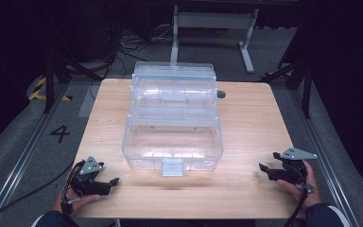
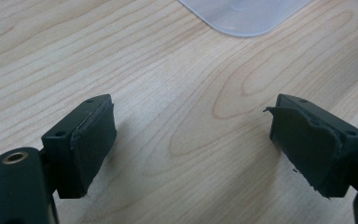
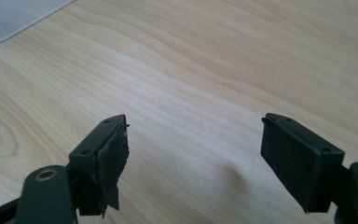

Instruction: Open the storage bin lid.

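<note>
1. My left gripper point(image 1: 105, 182) rests low at the near left corner of the wooden table point(image 1: 250, 123), held in my left hand point(image 1: 75, 201).
2. Its jaws stand wide apart, and between them there is only bare wood; the pads point(image 2: 93, 140) press on nothing.
3. My right gripper point(image 1: 268, 169) is at the near right side of the table, in my right hand point(image 1: 300, 187).
4. Its jaws are also spread, with empty table surface between them. The pad point(image 3: 114, 156) on one jaw looks torn at its edge.
5. The clear plastic box point(image 1: 172, 144) stands between my two grippers and farther from me, in the middle of the table. It is well apart from both pairs of fingers; neither touches it.
6. The box has stepped transparent tiers rising behind its front tub, and a small latch point(image 1: 172, 167) on the front wall that faces me.
7. From my left fingers, a rounded corner of the box point(image 2: 247, 16) lies ahead and a little to the right.
8. From my right fingers, a corner of the box point(image 3: 9, 18) lies ahead and far to the left.
</note>
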`<action>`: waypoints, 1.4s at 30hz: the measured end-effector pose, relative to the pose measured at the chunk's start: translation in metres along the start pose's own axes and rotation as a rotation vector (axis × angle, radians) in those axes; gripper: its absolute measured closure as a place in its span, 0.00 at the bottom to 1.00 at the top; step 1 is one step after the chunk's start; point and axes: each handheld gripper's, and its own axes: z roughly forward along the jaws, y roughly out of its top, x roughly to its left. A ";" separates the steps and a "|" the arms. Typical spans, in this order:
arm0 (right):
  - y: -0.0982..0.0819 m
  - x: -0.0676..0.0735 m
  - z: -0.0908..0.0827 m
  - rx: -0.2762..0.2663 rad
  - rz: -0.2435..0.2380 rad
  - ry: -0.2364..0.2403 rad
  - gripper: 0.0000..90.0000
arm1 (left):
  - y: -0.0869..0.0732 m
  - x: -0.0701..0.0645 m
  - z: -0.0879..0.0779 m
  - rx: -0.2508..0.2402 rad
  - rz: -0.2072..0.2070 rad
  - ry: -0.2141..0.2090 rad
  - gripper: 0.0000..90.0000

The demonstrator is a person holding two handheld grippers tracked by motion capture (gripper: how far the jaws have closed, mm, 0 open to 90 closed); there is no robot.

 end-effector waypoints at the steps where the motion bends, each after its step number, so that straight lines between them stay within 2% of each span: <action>1: -0.003 0.000 0.000 0.001 0.017 0.006 0.26 | 0.001 0.000 0.001 0.001 -0.011 0.002 0.16; 5: -0.014 -0.003 -0.001 0.015 0.055 0.003 0.24 | 0.003 0.003 0.002 0.001 -0.001 0.011 0.16; 6: -0.016 -0.003 -0.001 0.013 0.066 0.011 0.23 | 0.003 0.002 0.003 0.001 -0.014 0.006 0.16; 8: -0.020 -0.005 0.000 0.012 0.073 0.021 0.23 | 0.004 0.003 0.004 0.000 -0.015 0.008 0.16; 16: -0.021 -0.003 0.000 0.015 0.064 0.004 0.22 | 0.005 0.004 0.004 0.003 -0.017 0.016 0.17; 17: -0.021 -0.003 0.000 0.015 0.064 0.004 0.22 | 0.005 0.003 0.005 0.005 -0.033 0.011 0.17; 19: -0.021 -0.003 0.000 0.015 0.064 0.003 0.22 | 0.005 0.003 0.005 0.005 -0.035 0.007 0.17; 20: -0.021 -0.003 0.000 0.015 0.064 0.004 0.22 | 0.006 0.005 0.005 -0.002 -0.012 0.021 0.17; 21: -0.020 -0.003 0.000 0.015 0.065 0.002 0.22 | 0.006 0.004 0.005 0.003 -0.034 0.020 0.17; 22: -0.020 -0.003 0.001 0.018 0.061 0.001 0.22 | 0.006 0.004 0.005 0.006 -0.039 0.021 0.17; 23: -0.020 -0.003 0.001 0.018 0.062 -0.001 0.21 | 0.007 0.005 0.006 0.002 -0.027 0.029 0.17; 33: -0.019 -0.002 0.002 0.020 0.075 -0.008 0.20 | 0.010 0.005 0.009 -0.002 -0.073 0.056 0.17; 35: -0.019 -0.002 0.002 0.020 0.075 -0.008 0.20 | 0.011 0.005 0.010 -0.001 -0.081 0.073 0.17; 42: -0.019 -0.002 0.002 0.020 0.074 -0.009 0.20 | 0.012 0.005 0.010 0.006 -0.084 0.080 0.17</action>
